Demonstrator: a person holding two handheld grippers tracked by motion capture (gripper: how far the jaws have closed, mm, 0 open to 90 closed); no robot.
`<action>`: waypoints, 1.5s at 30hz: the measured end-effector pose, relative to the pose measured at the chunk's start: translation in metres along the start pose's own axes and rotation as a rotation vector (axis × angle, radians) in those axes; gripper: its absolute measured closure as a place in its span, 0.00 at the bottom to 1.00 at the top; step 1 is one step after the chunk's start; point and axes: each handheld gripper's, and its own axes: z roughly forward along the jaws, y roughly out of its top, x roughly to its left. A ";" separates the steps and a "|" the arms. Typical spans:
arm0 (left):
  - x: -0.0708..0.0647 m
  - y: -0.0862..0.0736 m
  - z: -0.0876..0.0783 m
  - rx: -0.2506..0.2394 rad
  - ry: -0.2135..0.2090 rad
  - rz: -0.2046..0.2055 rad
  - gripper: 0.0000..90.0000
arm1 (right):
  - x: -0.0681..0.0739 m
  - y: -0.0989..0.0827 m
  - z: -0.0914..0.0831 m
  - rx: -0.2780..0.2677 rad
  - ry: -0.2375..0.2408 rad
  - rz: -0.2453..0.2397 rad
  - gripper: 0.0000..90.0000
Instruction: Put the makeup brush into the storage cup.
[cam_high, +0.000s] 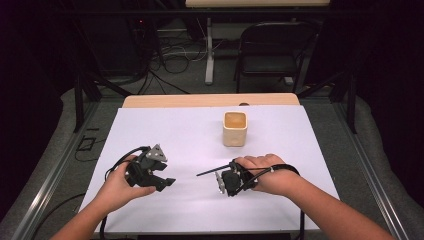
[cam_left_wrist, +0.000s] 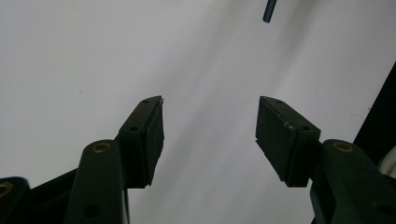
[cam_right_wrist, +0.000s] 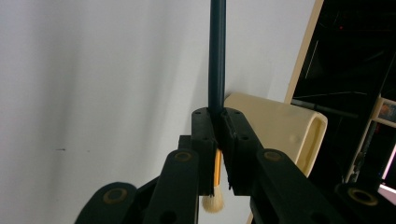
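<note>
A small brush with a dark handle (cam_right_wrist: 217, 56), a gold ferrule and pale bristles (cam_right_wrist: 213, 203) is clamped between the jaws of my right gripper (cam_right_wrist: 218, 114). In the high view that gripper (cam_high: 223, 175) lies low over the white sheet at front right, and the brush handle (cam_high: 210, 171) sticks out to the left. A cream square cup (cam_high: 234, 128) stands upright behind it, also seen on its side in the right gripper view as the cup (cam_right_wrist: 280, 133). My left gripper (cam_high: 165, 176) is at front left, its jaws open with nothing between them (cam_left_wrist: 210, 105). The handle's tip (cam_left_wrist: 269, 11) shows ahead of it.
A white sheet (cam_high: 165, 135) covers the wooden table (cam_high: 210, 100). Beyond the far edge stand a folding chair (cam_high: 272, 52) and floor cables. Metal frame rails run along both sides of the table.
</note>
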 end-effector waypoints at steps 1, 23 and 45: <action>0.000 0.000 0.000 0.000 0.000 0.000 0.47 | 0.000 0.000 0.000 0.002 0.000 -0.002 0.93; 0.004 0.012 0.008 0.053 -0.022 -0.025 0.49 | 0.003 0.004 0.000 0.001 -0.015 -0.028 0.93; 0.001 0.032 0.018 0.082 -0.085 -0.057 0.52 | 0.004 0.007 -0.001 -0.006 -0.017 -0.043 0.93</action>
